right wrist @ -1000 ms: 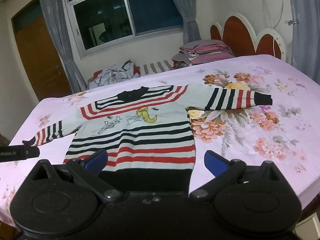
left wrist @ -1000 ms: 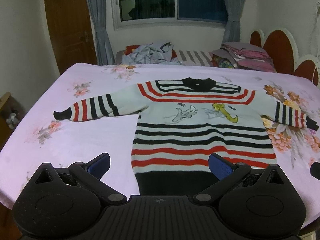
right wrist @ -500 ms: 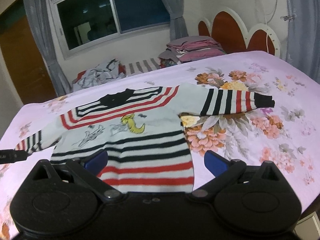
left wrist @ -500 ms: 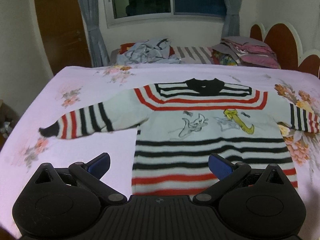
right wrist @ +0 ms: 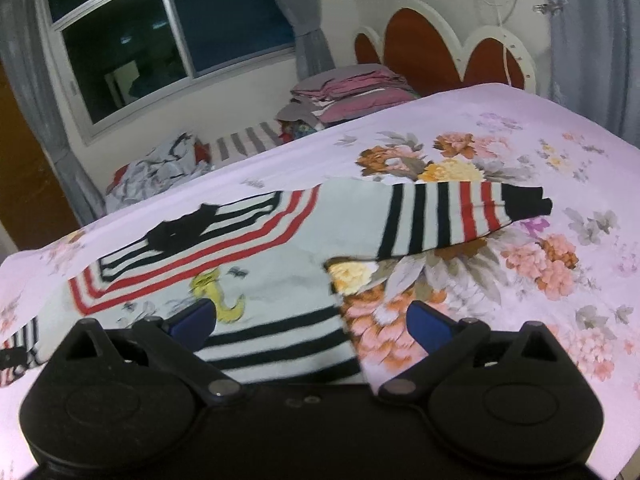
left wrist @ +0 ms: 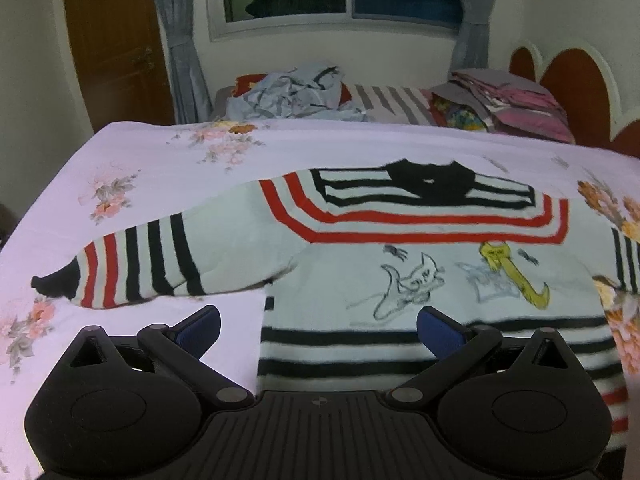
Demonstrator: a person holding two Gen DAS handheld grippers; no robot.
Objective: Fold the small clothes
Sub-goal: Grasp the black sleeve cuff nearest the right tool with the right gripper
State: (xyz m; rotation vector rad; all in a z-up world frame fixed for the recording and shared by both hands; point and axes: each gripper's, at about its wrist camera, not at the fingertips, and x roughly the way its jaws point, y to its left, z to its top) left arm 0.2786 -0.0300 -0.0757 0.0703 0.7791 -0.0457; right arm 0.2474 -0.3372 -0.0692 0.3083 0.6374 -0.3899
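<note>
A small white sweater with black and red stripes and cartoon prints lies flat on the bed, front up, both sleeves spread out. Its left sleeve reaches toward the bed's left side, and its right sleeve lies over the floral print. My left gripper hovers open above the sweater's left side seam, below the armpit. My right gripper is open too, over the sweater's right side edge under the right sleeve. Neither holds anything. The hem is hidden behind the gripper bodies.
The bed has a pink floral sheet. At its far side lie a crumpled grey-blue heap of clothes and a stack of folded pink and grey laundry. A red scalloped headboard stands on the right, a wooden door on the left.
Both grippers have moved forward over the sweater, from near its hem up to its side edges below the armpits. Both stay open. The sweater has not moved.
</note>
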